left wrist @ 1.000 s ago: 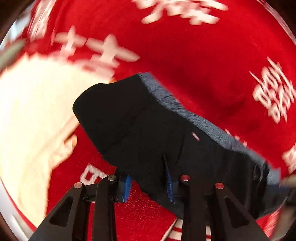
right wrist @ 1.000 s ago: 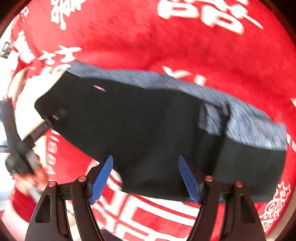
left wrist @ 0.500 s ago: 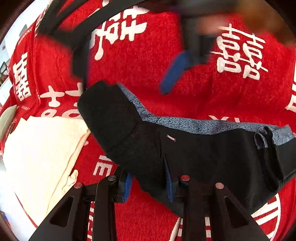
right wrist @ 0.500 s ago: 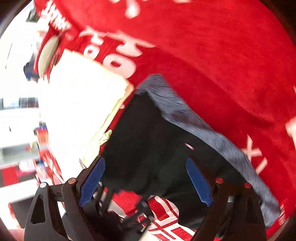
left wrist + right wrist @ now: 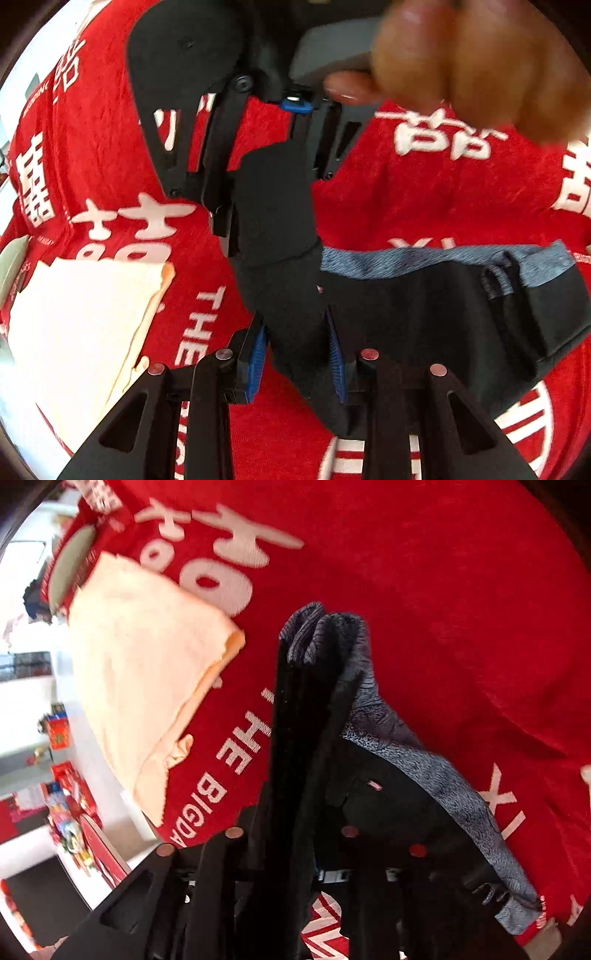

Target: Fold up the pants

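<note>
Black pants (image 5: 424, 306) with a grey heathered waistband (image 5: 436, 254) lie folded on the red cloth. My left gripper (image 5: 297, 354) is shut on the near edge of the pants, blue pads pressing the fabric. My right gripper (image 5: 273, 199) comes in from above in the left wrist view, held by a hand (image 5: 461, 55), and is shut on the bunched far corner of the pants. In the right wrist view the pants (image 5: 314, 709) rise in a pinched bundle between the fingers (image 5: 221, 878), whose tips are hidden by the fabric.
A red cloth with white lettering (image 5: 461, 192) covers the surface. A folded cream garment (image 5: 81, 314) lies to the left; it also shows in the right wrist view (image 5: 147, 672). The surface edge and a cluttered room show at the left (image 5: 55, 812).
My right gripper swung over to the pants' far left corner and shut on it, lifting it into a bunch. My left gripper kept its hold on the near edge.
</note>
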`<state>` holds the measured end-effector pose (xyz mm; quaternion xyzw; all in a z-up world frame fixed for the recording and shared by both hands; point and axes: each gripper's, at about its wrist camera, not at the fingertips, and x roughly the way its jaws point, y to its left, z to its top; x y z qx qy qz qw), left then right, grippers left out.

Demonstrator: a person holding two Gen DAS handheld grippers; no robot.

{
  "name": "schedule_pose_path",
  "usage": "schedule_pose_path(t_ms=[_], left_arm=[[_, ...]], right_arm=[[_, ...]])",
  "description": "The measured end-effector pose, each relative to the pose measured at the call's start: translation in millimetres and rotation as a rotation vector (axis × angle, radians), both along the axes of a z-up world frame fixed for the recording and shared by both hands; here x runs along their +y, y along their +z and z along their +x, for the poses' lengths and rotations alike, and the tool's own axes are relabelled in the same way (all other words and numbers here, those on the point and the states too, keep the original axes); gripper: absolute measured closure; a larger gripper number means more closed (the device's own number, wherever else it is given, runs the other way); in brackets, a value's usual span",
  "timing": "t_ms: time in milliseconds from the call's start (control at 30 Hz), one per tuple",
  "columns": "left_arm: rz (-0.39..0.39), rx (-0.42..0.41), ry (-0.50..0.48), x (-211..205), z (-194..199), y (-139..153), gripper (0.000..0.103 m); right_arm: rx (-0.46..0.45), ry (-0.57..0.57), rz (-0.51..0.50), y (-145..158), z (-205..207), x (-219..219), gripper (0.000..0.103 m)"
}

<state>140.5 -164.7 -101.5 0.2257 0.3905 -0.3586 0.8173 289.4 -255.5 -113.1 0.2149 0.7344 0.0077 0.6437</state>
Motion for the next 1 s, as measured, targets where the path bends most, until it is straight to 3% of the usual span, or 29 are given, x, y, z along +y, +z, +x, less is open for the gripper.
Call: schedule_pose_path(t_ms=[333,567,733,1000], left_arm=[[-0.077,-0.002,-0.145,-40.3,-59.1,53.3,0.071],[-0.079,0.020,-0.310,-84.0,-132.7,72.5,0.071],[-0.027,0.029,-0.417,-118.7,-190.9,63.9,0.071],[0.063,0.044,-0.525,-167.7,-261.9,28.8,0.071]], right_arm=[[-0.266,-0.248,0.137,78.1,-106.2,-78.5,0.085],[-0.404,-0.445,0.175,115.4,-224.9,-141.4,0.086],[-0.461,-0.574,0.196,116.0,-308.6,-176.5,0.086],[-0.470,-0.762,0.196,79.0,-412.0,-223.2,0.086]])
